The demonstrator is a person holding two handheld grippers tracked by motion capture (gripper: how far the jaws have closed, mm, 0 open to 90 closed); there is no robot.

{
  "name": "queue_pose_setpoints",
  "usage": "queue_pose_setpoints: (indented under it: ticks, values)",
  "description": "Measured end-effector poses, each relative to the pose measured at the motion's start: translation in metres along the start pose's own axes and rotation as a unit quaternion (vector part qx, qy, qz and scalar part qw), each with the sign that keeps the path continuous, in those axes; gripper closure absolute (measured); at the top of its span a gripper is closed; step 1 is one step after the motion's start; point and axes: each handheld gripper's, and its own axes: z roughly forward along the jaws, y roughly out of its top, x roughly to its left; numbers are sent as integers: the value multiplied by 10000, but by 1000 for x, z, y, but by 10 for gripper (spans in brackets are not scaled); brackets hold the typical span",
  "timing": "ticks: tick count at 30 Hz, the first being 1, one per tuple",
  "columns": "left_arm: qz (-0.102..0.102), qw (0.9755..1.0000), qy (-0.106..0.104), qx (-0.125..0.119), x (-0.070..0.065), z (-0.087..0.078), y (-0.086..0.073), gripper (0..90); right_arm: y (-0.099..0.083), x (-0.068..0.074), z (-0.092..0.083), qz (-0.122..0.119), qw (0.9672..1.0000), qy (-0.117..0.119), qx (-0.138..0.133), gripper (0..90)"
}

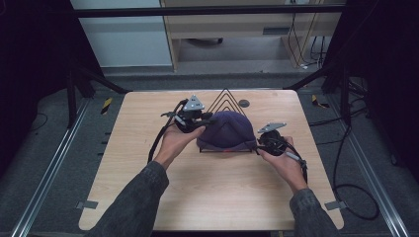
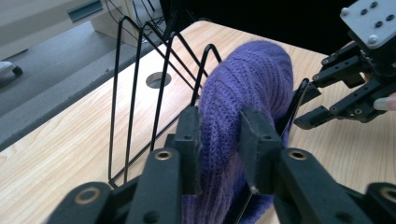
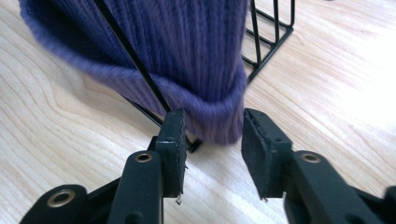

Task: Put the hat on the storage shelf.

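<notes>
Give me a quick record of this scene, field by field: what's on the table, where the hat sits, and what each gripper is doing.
surface: wooden table
items: purple knit hat; black wire rack
hat position: draped over the rack's front wire triangle
left gripper: jaws pressed on a fold of the hat at its side
right gripper: jaws open on either side of the hat's rolled brim, not yet pinching it
hands: one on each gripper, left of the hat and right of it
other: round hole in the table behind the rack
</notes>
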Motion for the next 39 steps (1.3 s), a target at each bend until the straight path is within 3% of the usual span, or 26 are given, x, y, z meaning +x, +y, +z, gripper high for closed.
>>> queue_pose_setpoints:
  ticks: [7, 11, 18, 22, 31, 39]
  values:
    - [-42, 9995, 273, -126, -1, -12, -1, 545, -3, -1, -11, 94, 9999, -50, -75, 524]
    - [139, 9992, 363, -111, -7, -20, 1, 459, -2, 3, -18, 91, 9998, -105, -170, 487]
    - [168, 9994, 258, 156, -17, -26, 3, 255, -1, 10, -28, 140, 9994, -134, -271, 429]
    - [150, 9994, 292, 147, -24, -28, 1, 170, -1, 13, -37, 148, 9991, -139, -380, 389]
    - [194, 9993, 217, 218, -40, -31, -6, 116, -3, 16, -50, 207, 9985, -77, -504, 313]
    - [260, 9985, 144, 457, -57, -44, -20, 84, -5, 28, -63, 227, 9978, 9, -620, 209]
